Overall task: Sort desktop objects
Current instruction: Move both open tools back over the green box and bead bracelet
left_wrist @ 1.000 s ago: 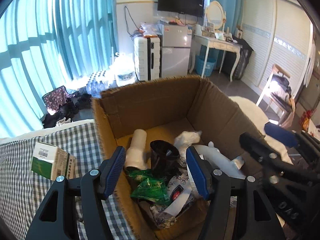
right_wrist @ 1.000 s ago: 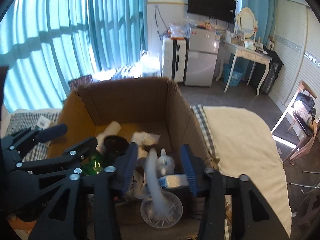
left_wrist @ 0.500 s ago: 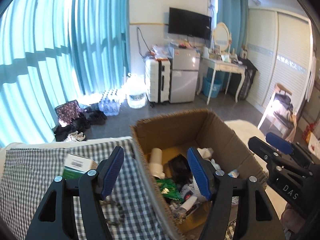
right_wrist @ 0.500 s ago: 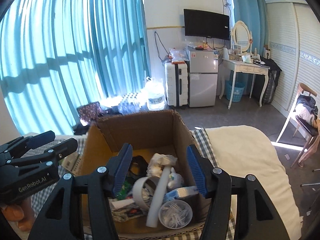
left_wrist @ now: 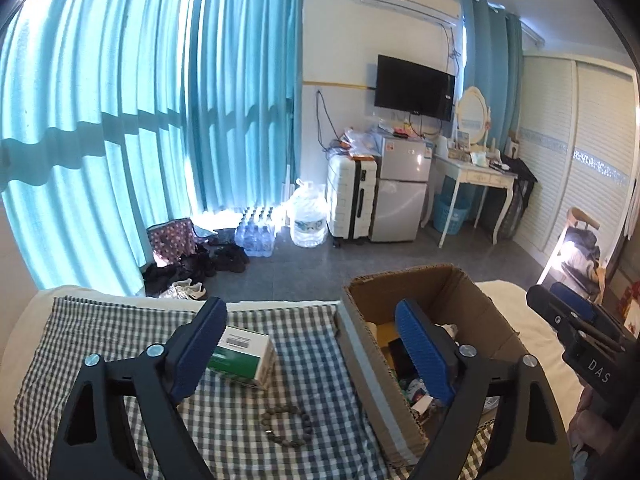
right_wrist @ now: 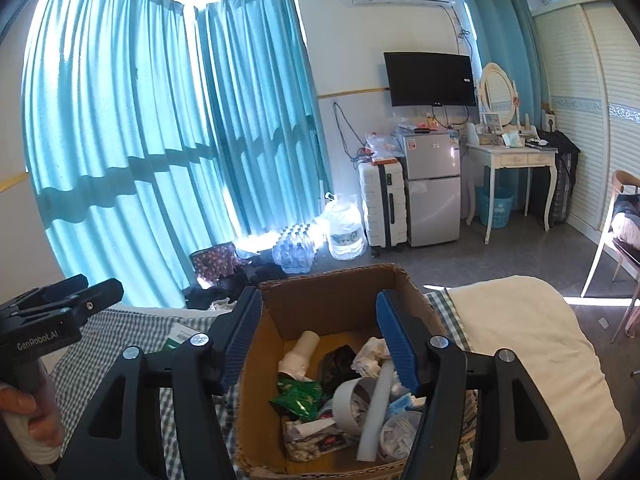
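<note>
An open cardboard box (right_wrist: 332, 280) stands on a checked cloth (left_wrist: 120, 328) and holds several items: a white bottle (right_wrist: 300, 354), a green packet (right_wrist: 298, 394), a grey tape roll (right_wrist: 348, 400), a white tube (right_wrist: 376, 412). My right gripper (right_wrist: 318, 308) hovers above the box, its jaws opening with nothing gripped. My left gripper (left_wrist: 308, 320) hangs over the cloth left of the box (left_wrist: 416, 284), jaws opening wide and empty. A green-and-white carton (left_wrist: 244, 354) and a dark bead bracelet (left_wrist: 288, 424) lie on the cloth beneath it.
A cream blanket (right_wrist: 520, 332) covers the bed right of the box. Beyond the bed's far edge are shoes (left_wrist: 188, 268), a water jug (left_wrist: 308, 220), a white suitcase (left_wrist: 352, 196), a small fridge (left_wrist: 402, 188) and a dressing table (left_wrist: 476, 176).
Both grippers have risen and drawn back from inside the box. The left one swung leftward over the checked cloth and its jaws spread wider. The carton and bracelet came into view.
</note>
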`<state>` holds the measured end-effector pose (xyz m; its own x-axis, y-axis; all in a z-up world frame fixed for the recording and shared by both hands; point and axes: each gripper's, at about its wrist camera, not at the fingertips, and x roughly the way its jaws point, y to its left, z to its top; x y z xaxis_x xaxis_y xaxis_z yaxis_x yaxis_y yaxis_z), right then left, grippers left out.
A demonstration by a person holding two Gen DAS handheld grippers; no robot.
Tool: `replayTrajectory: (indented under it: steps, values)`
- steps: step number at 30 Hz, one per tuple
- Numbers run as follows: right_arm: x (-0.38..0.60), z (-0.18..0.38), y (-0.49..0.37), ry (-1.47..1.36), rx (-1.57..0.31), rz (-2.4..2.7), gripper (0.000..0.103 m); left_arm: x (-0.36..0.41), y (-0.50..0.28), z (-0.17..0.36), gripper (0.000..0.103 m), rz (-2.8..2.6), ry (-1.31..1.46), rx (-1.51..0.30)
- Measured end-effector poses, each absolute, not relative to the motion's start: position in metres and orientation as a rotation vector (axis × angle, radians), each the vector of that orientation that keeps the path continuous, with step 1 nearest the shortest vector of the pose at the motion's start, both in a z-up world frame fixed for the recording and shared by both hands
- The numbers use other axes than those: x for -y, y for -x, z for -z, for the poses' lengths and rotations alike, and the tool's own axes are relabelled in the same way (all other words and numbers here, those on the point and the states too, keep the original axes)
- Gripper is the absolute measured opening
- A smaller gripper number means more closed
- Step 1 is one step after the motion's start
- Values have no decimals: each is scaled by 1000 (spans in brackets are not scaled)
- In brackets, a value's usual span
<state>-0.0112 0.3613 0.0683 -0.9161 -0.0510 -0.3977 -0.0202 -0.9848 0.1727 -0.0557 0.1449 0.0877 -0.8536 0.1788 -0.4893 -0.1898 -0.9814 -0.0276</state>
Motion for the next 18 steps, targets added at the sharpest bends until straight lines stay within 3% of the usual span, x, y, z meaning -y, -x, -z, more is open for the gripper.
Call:
replayTrajectory:
  steps: [4,6,7,18]
  values:
    - [-345,-79,4,-600,240,3043,73,-119,44,-99,102,-2878,715,2]
    - [-336,-83,1,-587,230,3047,90,-108,40,-102,103,-2891,710,6]
    - [-331,-84,-1,-572,225,3051,93,-102,38,-103,103,-2905,710,-4]
    - [-288,-93,-3,-496,148,3018,103,-45,39,-104,103,-2997,724,59]
